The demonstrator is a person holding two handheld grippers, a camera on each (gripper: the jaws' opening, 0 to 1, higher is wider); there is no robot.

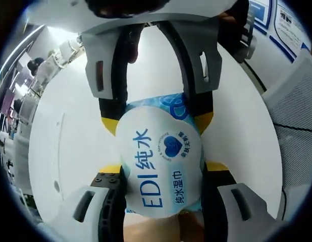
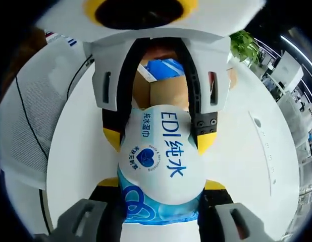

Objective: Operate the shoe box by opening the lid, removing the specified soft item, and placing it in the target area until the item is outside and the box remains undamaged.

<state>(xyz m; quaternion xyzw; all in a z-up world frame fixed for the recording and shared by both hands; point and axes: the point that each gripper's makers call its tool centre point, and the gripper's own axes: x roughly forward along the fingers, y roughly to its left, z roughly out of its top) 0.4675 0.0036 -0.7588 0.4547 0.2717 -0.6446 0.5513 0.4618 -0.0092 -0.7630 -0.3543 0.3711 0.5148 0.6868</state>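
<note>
A soft pack of wet wipes [image 1: 158, 151], white and blue with "EDI" printed on it, hangs above the white table [image 1: 70, 131]. My left gripper [image 1: 163, 168] is shut on one end of it, yellow-tipped jaws pressed against its sides. My right gripper [image 1: 157, 122] reaches in from the top and is shut on the other end. The right gripper view has the same pack [image 2: 161, 161] between my right gripper [image 2: 161, 182] and the left gripper [image 2: 159, 138]. Behind it stands a brown cardboard box [image 2: 168, 93] with a blue and white item [image 2: 163, 68] inside.
The table top [image 2: 247, 151] is round and white, with open room on both sides of the pack. A grey mesh chair [image 1: 297, 116] stands beside the table. A green plant [image 2: 243, 44] and office desks lie further back.
</note>
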